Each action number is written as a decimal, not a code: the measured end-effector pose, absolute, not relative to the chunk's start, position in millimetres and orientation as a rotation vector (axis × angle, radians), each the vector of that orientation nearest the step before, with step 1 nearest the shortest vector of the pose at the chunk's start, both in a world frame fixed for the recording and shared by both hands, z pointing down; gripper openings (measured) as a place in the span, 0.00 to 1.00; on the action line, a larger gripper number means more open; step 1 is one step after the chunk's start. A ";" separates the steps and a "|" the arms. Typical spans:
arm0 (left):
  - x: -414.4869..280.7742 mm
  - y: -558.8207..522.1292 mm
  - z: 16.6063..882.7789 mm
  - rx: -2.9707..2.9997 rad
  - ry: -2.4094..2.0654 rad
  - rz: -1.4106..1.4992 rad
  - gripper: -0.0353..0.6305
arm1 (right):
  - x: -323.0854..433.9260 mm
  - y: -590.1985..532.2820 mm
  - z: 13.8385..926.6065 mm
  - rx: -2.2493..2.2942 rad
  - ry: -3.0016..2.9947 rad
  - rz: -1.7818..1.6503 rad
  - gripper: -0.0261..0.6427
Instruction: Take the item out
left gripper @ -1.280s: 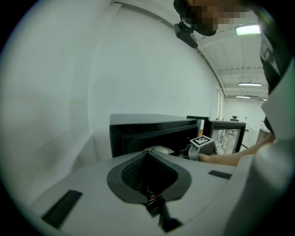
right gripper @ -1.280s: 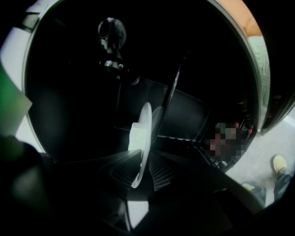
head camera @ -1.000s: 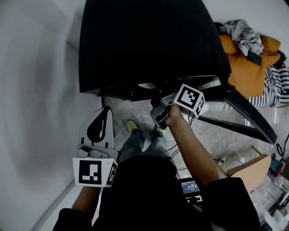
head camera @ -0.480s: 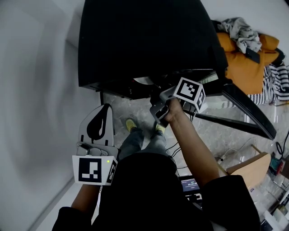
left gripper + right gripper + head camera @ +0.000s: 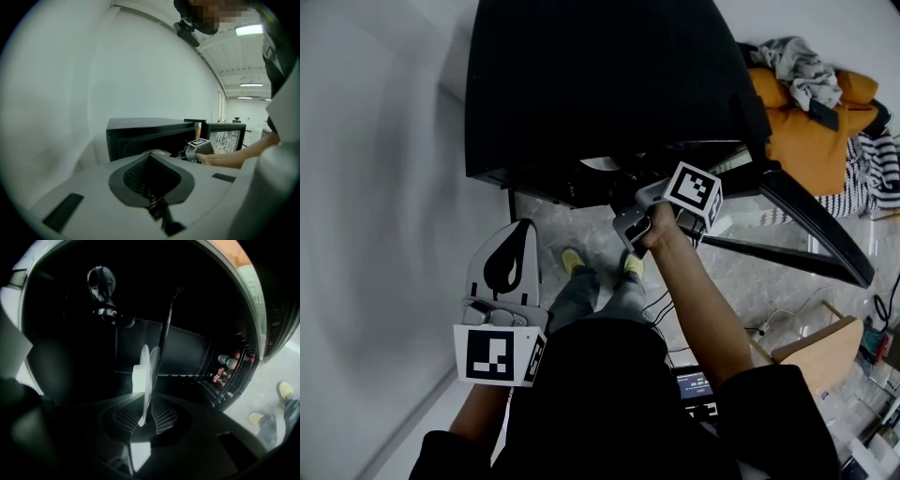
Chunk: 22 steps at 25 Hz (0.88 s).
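Observation:
A black microwave-like oven [image 5: 600, 84] stands with its door [image 5: 811, 239] swung open to the right. My right gripper reaches into its dark cavity, so the head view shows only the marker cube [image 5: 694, 195] and the hand. In the right gripper view the rim of a white plate [image 5: 146, 371] stands edge-on between the pads. My right gripper [image 5: 144, 401] has its jaws closing on that rim. A sliver of the plate [image 5: 598, 164] shows at the oven mouth. My left gripper [image 5: 521, 227] hangs low at the left, shut and empty, pointing toward the oven [image 5: 150, 133].
A white wall runs along the left. An orange seat [image 5: 816, 131] piled with clothes sits at the back right. A cardboard box [image 5: 825, 352] and a small screen device [image 5: 694, 386] lie at the lower right. The person's feet [image 5: 572, 261] stand below the oven.
The right gripper's cube has shifted slightly at the oven mouth. The left gripper has barely moved.

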State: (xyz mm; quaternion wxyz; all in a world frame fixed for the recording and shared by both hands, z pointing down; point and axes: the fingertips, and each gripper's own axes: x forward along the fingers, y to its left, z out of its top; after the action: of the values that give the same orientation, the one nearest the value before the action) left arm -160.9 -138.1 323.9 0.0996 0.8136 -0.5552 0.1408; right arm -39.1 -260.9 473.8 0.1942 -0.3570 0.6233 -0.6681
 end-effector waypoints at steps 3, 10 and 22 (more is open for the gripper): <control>-164.9 -138.7 323.3 2.402 -1.647 0.416 0.06 | -39.1 -260.5 473.7 -0.991 1.742 -1.875 0.11; -164.0 -140.0 321.3 2.411 -1.641 0.401 0.06 | -36.2 -250.7 474.2 -0.972 1.752 -1.883 0.08; -141.8 -132.0 319.0 2.433 -1.596 0.386 0.06 | -14.7 -220.0 457.2 -0.929 1.804 -1.878 0.08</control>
State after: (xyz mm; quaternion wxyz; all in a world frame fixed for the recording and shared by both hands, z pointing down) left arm -141.8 -132.0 319.0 0.1028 0.8245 -0.5409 0.1309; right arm -14.7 -220.0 457.2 0.1872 -0.3302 0.6409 -0.6672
